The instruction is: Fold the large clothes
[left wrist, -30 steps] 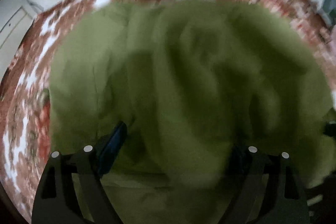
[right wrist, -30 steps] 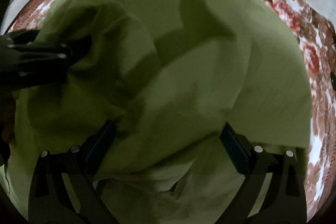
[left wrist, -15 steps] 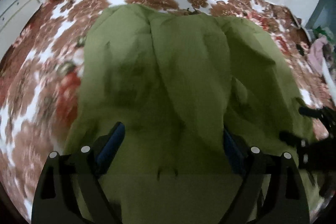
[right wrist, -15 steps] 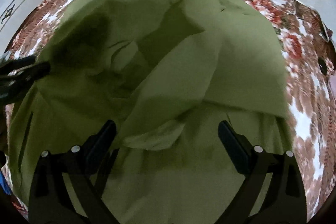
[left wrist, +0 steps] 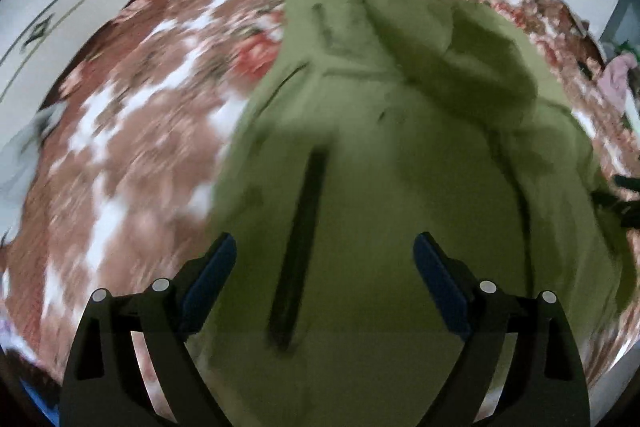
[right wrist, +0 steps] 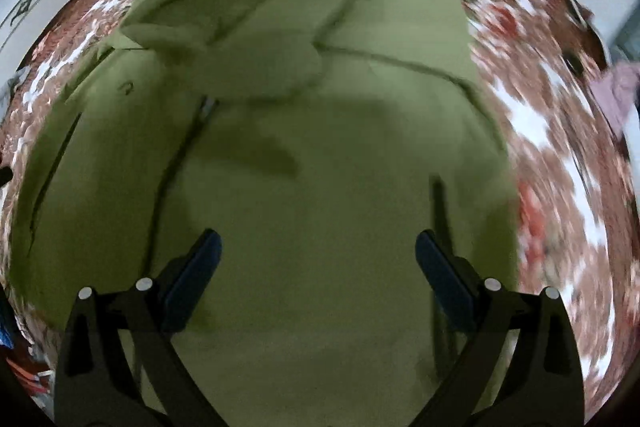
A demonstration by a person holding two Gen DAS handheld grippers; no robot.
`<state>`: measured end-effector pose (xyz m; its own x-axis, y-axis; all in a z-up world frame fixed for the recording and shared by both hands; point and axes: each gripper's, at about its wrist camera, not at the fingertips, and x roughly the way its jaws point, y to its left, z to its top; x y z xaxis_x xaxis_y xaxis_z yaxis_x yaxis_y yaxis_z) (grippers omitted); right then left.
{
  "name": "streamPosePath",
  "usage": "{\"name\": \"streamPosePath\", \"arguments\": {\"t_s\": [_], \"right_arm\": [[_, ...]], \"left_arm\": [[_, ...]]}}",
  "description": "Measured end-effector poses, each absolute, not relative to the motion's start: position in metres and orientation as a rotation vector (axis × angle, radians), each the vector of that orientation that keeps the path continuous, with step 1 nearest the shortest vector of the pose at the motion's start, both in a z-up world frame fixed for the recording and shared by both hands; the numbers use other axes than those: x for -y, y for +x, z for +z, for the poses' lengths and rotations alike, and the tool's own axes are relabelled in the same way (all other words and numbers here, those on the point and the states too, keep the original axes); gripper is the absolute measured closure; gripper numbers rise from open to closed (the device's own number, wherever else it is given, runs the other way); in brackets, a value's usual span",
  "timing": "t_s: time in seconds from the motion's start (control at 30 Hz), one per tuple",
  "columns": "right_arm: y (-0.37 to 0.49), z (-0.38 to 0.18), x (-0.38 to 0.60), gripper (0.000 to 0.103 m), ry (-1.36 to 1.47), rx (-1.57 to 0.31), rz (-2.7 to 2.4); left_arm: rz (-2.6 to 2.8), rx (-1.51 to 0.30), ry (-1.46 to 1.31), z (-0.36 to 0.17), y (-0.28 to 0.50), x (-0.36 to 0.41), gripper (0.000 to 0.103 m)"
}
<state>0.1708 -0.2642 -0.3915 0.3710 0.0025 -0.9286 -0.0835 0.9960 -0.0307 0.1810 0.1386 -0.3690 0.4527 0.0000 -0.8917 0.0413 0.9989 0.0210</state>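
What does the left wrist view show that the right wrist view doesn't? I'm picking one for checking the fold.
Left only: the right tongs at the garment's far right edge.
Right only: a rounded flap lying across the garment's upper half.
Both: the green garment on the floral cover, open tongs above it, and a pink cloth.

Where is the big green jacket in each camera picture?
Left wrist: the green jacket fills the middle and right, ahead of the open left gripper.
Right wrist: it fills the middle and left, ahead of the open right gripper.
Shared landmark: the flowered bedspread beneath it.
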Motion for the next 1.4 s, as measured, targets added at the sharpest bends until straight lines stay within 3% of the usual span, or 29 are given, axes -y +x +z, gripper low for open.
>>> {"name": "streamPosePath", "arguments": {"t_s": [0.37,0.8,0.87,1.03,1.23,1.3,1.4], "right_arm": [[0.069,-0.415,0.373,0.007,-0.028,-1.289,-0.12],[0.024,-0.44,0.431,0.007,0.125,-1.367,-0.233],[0.021,-0.431,0.43,0.007,0.119,-1.345,-0.232],[0.015,-0.425,0.437,0.007,0.114,-1.345,-0.23],[0.02,-0.457,0.441,0.007,0.255,-1.398,-0.168],[0.023,-0.462,0.437,0.007,0.292,-1.401,-0.143],[0.028,-0.461,0.423,0.007,0.327,-1.395,-0.062]], "left_arm": [[0.105,-1.268,-0.01,-0.415,0.083,-0.214,0.014],[-0.051,-1.343,-0.263,-0.454,0.098,-0.222,0.016],[-0.074,-1.342,-0.255,-0.448,0.096,-0.209,0.028],[-0.185,-1.32,-0.183,-0.423,0.095,-0.182,0.024],[-0.122,-1.391,-0.216,-0.457,0.101,-0.194,0.025],[-0.116,-1.397,-0.262,-0.462,0.099,-0.199,0.028],[-0.139,-1.37,-0.293,-0.453,0.099,-0.202,0.048]]}}
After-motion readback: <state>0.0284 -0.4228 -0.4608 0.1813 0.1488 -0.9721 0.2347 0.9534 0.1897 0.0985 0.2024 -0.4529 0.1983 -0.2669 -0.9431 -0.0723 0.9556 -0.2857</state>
